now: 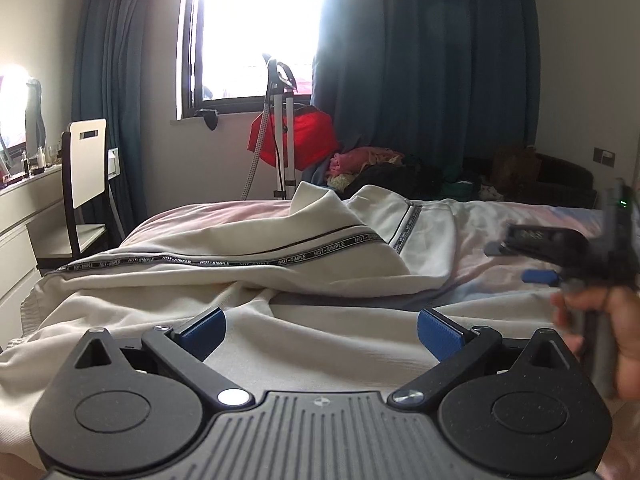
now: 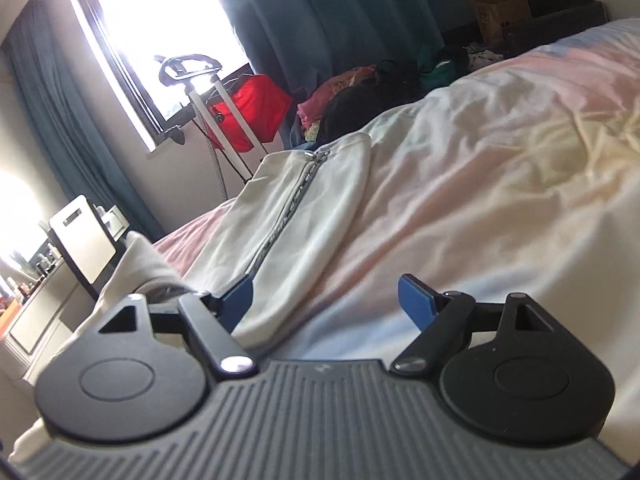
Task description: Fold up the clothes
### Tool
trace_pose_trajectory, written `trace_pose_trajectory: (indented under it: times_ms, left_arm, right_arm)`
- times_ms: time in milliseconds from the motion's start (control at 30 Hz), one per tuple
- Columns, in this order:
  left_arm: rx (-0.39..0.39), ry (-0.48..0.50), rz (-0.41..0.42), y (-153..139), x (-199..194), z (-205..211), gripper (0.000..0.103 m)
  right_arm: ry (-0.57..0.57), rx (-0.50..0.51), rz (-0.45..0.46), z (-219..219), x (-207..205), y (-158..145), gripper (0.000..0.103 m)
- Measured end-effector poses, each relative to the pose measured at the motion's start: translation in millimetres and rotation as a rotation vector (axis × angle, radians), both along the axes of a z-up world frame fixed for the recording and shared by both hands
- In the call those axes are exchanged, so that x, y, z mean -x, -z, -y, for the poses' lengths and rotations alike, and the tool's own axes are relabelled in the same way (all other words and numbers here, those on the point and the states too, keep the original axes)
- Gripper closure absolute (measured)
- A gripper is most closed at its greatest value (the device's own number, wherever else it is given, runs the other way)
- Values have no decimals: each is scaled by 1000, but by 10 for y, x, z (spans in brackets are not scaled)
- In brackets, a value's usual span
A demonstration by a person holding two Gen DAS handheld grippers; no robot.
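Left view only: right gripper (image 1: 532, 264) blurred beside jacket (image 1: 240, 248).

The left gripper (image 1: 320, 336) is wide open over the white jacket (image 1: 248, 248) on the bed (image 1: 520, 220), right gripper (image 1: 536, 264) beside it.

Support surface: a bed (image 1: 500, 236), covered by a rumpled sheet (image 2: 500, 152) in pale pink and white, bluish toward the far right corner. Directly on it lies one cream jacket (image 1: 248, 248), spread over the left part of the bed. A sleeve with a black lettered trim band is folded across the body. The right wrist view shows the zip (image 2: 296, 196) running up the front panel. Jacket hem reaches the near edge.
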State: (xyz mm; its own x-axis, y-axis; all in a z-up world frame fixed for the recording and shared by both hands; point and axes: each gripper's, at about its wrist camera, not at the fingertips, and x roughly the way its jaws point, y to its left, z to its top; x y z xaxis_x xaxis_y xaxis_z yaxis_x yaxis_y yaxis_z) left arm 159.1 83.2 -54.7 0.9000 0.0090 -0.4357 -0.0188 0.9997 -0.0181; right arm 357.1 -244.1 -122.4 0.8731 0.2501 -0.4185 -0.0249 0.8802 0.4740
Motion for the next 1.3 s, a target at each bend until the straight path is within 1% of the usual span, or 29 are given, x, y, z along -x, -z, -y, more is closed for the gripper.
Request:
trace_pose_trajectory:
  times_ms: [33,67,133,200,267,333,433,500,533,567,600,633,667,767,867,967,1033,1067,1167,1300]
  left_arm:
    - [36,-7,-7,27,-32,-57,0]
    - [44,-16,-16,63,-61,-100,0]
    - [40,-33,-36,141,-117,-179,0]
    - [21,-44,-57,239,-157,-270,0]
    - [36,-72,-81,340,-223,-381,0]
    - [92,-95,-107,424,-332,-497,0]
    - [129,-135,-139,579,-449,-603,0]
    - [135,-155,-175,684,-511,-633,0]
    - [122,-160,-173,711,-516,-623,0]
    - [102,-163,-168,722,-513,-599,0]
    - [82,-165,-162,730,-511,-571,0]
    - [67,-166,-161,742,-512,-550,0]
    - [57,-167,-165,760,-519,-536,0]
    - [45,-185,-171,762,-557,-505,0]
    - [49,-198,-170,725,-561,-499,0]
    - [67,-200,-168,676,-530,-504,0]
    - [77,-186,-178,637,-493,-493,0]
    - [79,-179,-177,616,-467,-477,0]
    - [86,-158,-169,554,-381,-425,0]
    - [76,-152,-158,483,-264,-379,0]
  right_arm:
    - [14,19,-6,-43,-231,22,24]
    - [26,36,-14,-86,-467,44,27]
    - [40,35,-37,-153,-919,83,28]
    - [55,64,-54,-205,-1275,125,28]
    - [58,78,-66,-224,-1536,190,28]
    - [53,78,-78,-231,-1798,278,28]
    - [47,102,-70,-298,-2075,329,28]
    - [40,127,-64,-355,-2235,332,37]
    - [37,137,-61,-378,-2308,325,50]
    - [37,138,-58,-378,-2347,274,72]
    - [38,139,-55,-378,-2386,223,82]
    - [39,143,-49,-382,-2415,165,90]
    - [42,157,-26,-394,-2384,74,92]
    - [37,148,51,-332,-2190,-231,94]
    - [93,139,92,-62,-1933,-578,94]
    - [239,122,125,508,-1606,-944,94]
    - [325,134,123,923,-1336,-1035,95]
    - [353,122,108,1136,-1177,-995,95]
    - [435,104,26,1550,-713,-637,96]
    - [512,24,-100,1896,-188,17,96]
